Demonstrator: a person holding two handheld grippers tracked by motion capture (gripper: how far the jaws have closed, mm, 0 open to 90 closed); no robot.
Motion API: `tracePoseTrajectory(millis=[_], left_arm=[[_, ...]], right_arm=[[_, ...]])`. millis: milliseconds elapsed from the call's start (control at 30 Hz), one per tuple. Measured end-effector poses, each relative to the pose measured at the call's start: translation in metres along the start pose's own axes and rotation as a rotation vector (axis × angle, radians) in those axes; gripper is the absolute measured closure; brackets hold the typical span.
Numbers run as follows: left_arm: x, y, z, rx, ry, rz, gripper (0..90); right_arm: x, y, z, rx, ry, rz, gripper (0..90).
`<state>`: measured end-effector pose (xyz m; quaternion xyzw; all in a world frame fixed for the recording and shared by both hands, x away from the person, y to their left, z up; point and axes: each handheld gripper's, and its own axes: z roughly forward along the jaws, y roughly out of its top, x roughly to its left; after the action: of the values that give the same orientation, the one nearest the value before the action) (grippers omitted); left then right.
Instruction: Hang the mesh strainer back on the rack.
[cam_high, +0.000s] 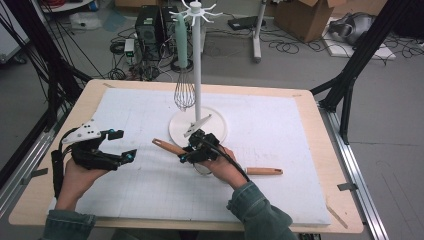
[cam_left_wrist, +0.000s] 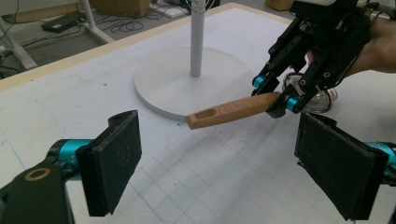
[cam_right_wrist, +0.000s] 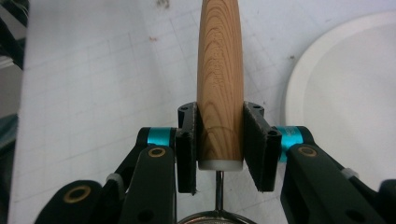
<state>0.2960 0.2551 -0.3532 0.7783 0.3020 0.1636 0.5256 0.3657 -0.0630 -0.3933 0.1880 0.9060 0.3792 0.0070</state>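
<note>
The right gripper (cam_high: 192, 152) has its fingers (cam_right_wrist: 187, 140) clamped on the wooden handle (cam_left_wrist: 233, 109) of a small strainer (cam_left_wrist: 322, 95), held just in front of the white stand (cam_high: 197, 127) on the worktop (cam_high: 310, 120). It looks light and stiff, the smooth wood a little slippery, so the grip near the metal end suits it. Its long axis lies nearly level, the slotted handle tip pointing toward the left gripper (cam_high: 122, 145), whose fingers (cam_left_wrist: 114, 161) stand wide and empty.
</note>
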Motion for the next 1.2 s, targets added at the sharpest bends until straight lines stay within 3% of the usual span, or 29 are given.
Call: tracePoseTrajectory(millis=[433,600,833,1200], left_arm=[[-0.011,0.003,0.027,0.011,-0.097,-0.045,25.9],[-0.015,0.008,0.042,0.025,-0.145,-0.066,28.7],[-0.021,0.015,0.059,0.038,-0.216,-0.078,31.5],[-0.028,0.023,0.073,0.04,-0.261,-0.09,38.9]], right_arm=[[0.016,0.0,-0.037,-0.185,-0.01,-0.026,68.0],[0.023,-0.001,-0.044,-0.229,-0.014,-0.044,68.0],[0.029,-0.006,-0.047,-0.268,-0.013,-0.046,68.0],[0.034,-0.012,-0.044,-0.309,-0.023,-0.046,67.9]])
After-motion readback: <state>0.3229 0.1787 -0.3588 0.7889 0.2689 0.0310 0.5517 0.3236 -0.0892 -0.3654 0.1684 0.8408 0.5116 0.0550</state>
